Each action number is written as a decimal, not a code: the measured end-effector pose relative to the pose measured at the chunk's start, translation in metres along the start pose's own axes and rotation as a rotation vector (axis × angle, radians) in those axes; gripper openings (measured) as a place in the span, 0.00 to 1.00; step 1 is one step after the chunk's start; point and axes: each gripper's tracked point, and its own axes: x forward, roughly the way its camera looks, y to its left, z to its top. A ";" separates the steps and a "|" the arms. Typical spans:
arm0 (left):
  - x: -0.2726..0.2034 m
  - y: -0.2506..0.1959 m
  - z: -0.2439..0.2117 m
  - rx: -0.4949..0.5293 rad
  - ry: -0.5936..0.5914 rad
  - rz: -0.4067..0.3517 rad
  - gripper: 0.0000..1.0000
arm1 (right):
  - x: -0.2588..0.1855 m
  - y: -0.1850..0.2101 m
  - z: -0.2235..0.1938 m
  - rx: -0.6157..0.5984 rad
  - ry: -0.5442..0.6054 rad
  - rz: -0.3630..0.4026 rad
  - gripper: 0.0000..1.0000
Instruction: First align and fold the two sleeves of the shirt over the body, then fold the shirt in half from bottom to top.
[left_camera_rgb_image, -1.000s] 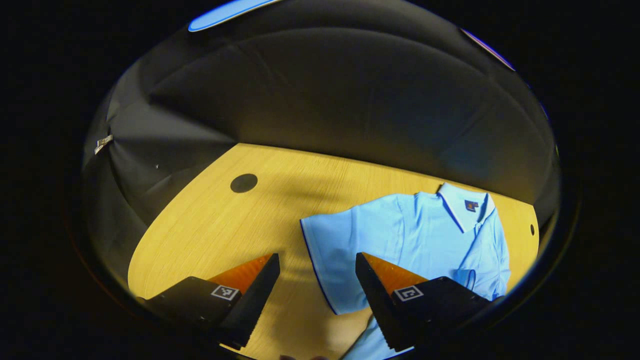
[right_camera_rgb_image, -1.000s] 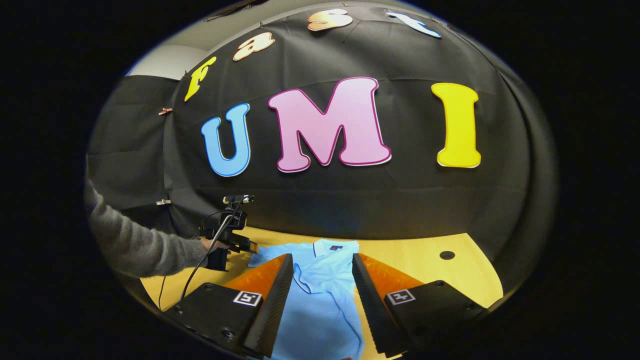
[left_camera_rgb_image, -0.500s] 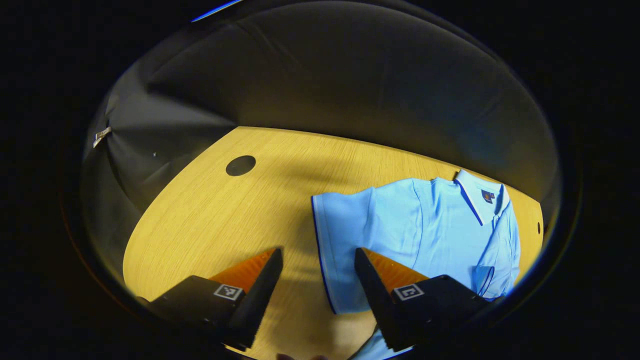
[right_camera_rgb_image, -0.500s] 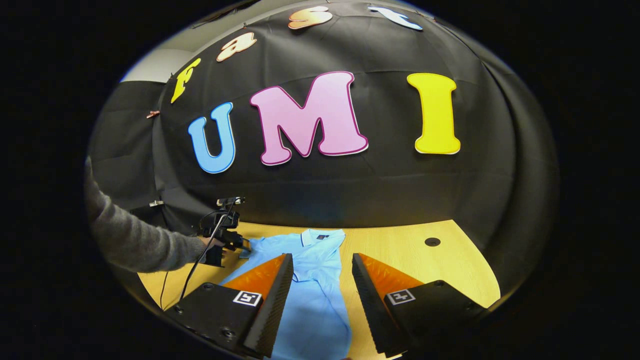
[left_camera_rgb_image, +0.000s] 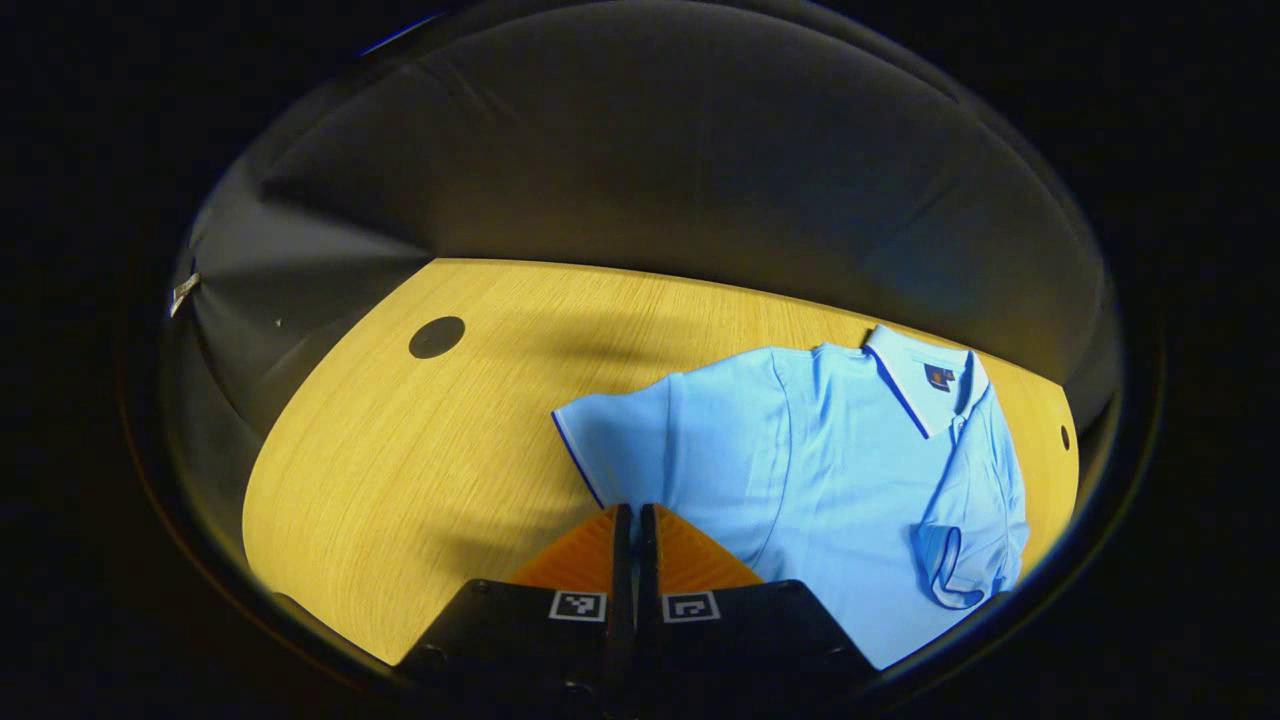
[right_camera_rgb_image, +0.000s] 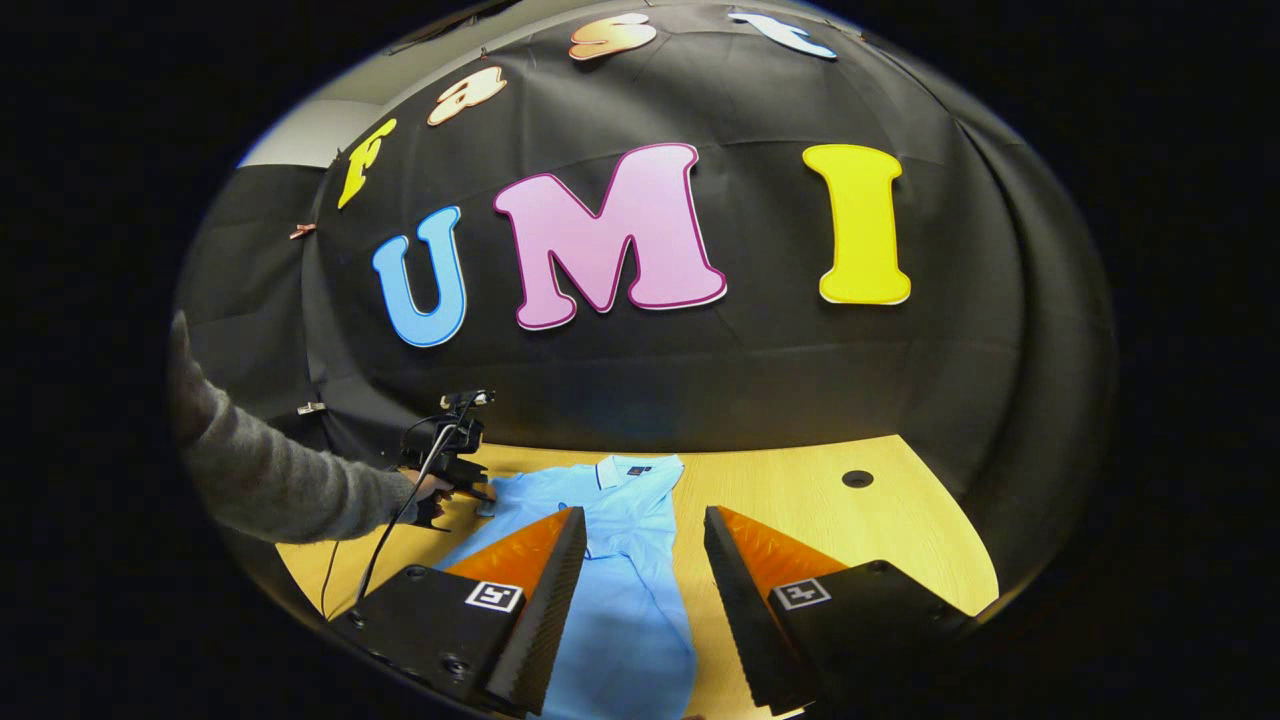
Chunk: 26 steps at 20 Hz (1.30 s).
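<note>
A light blue polo shirt (left_camera_rgb_image: 830, 450) lies on the wooden table (left_camera_rgb_image: 400, 470), collar toward the black cloth wall.

In the left gripper view the left gripper (left_camera_rgb_image: 630, 520) has its fingers pressed together, with barely a dark line between them, right at the lower edge of the near sleeve (left_camera_rgb_image: 620, 440). The fingertips meet where the sleeve's dark-trimmed hem ends; they look to be nipping that cloth, though the contact itself is hidden under the tips, so a firm hold cannot be confirmed. This view lays out the whole upper shirt: the white-edged collar (left_camera_rgb_image: 925, 385) with a small dark tag inside it, the placket running down from it, and the far sleeve (left_camera_rgb_image: 955, 560) already turned in over the body, its trimmed cuff curling near the shirt's edge. A round dark hole (left_camera_rgb_image: 436, 337) sits in the tabletop well to the left of the shirt, and a smaller one (left_camera_rgb_image: 1064, 437) near the far right edge.

The right gripper view looks along the shirt from its bottom end. The right gripper (right_camera_rgb_image: 640, 555) hovers with its fingers spread wide apart, the shirt's body visible in the gap between them and nothing held. Farther off on the left, a grey sleeve (right_camera_rgb_image: 280, 480) and hand (right_camera_rgb_image: 428, 487) hold the other gripper at the shirt's shoulder, a cable (right_camera_rgb_image: 385, 545) trailing from it toward the table's near edge.
</note>
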 end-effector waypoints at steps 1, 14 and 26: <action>-0.003 -0.003 0.007 -0.003 -0.024 -0.004 0.06 | 0.000 -0.003 0.000 0.003 0.001 -0.005 0.75; -0.102 -0.184 0.030 0.180 -0.226 -0.379 0.06 | -0.014 -0.017 -0.005 0.025 0.006 -0.037 0.79; -0.100 -0.262 -0.054 0.376 -0.128 -0.456 0.06 | -0.030 -0.028 -0.015 0.044 0.020 -0.072 0.79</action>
